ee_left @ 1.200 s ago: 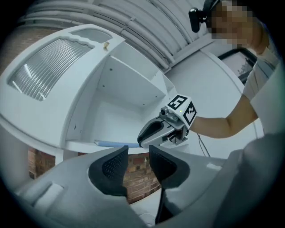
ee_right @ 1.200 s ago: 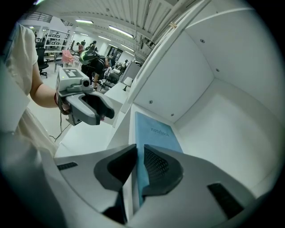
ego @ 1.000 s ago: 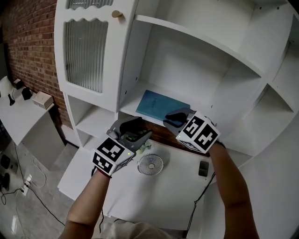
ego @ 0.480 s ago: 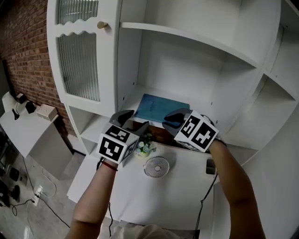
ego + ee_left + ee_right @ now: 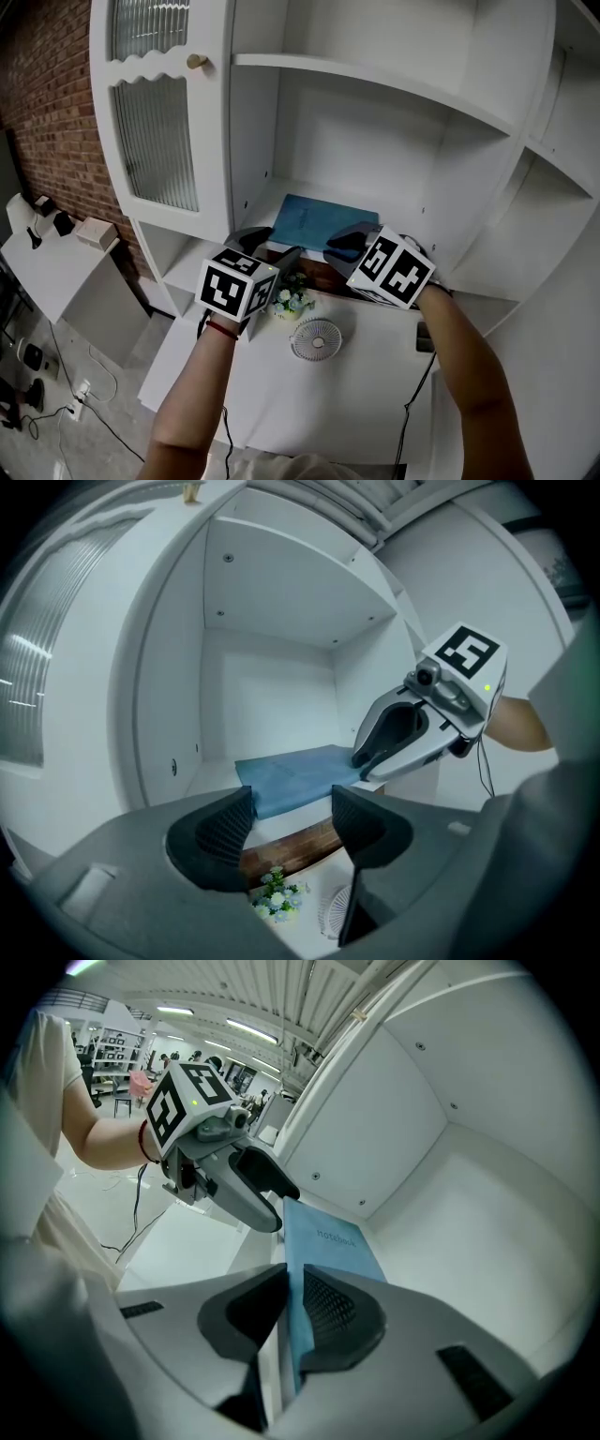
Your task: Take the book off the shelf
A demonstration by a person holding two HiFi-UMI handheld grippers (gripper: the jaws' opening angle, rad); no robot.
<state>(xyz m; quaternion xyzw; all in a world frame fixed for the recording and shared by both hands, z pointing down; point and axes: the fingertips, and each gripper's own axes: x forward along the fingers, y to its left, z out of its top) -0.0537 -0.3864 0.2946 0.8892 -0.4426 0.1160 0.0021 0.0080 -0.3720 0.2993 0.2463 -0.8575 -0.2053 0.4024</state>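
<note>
A thin blue book (image 5: 317, 221) lies flat on the white shelf (image 5: 281, 192), its near edge at the shelf's front. My right gripper (image 5: 349, 241) is shut on that near edge; in the right gripper view the pads (image 5: 323, 1305) pinch the blue cover (image 5: 328, 1241). My left gripper (image 5: 268, 247) hovers at the shelf's front left, just short of the book (image 5: 286, 778). Its jaws have just been opening and now stand wide, and nothing is between them (image 5: 292, 822). The right gripper (image 5: 412, 733) shows in the left gripper view, and the left gripper (image 5: 234, 1180) in the right gripper view.
Below the shelf is a white desk (image 5: 272, 398) with a small pot of flowers (image 5: 291, 300), a little round white fan (image 5: 316, 339) and a dark object (image 5: 424, 336). A cabinet door with ribbed glass (image 5: 155, 131) stands open at the left. Shelf walls close in on both sides.
The left gripper has moved up from over the desk to the shelf's front edge, turned, and its jaws have spread wider. The right gripper has stayed on the book.
</note>
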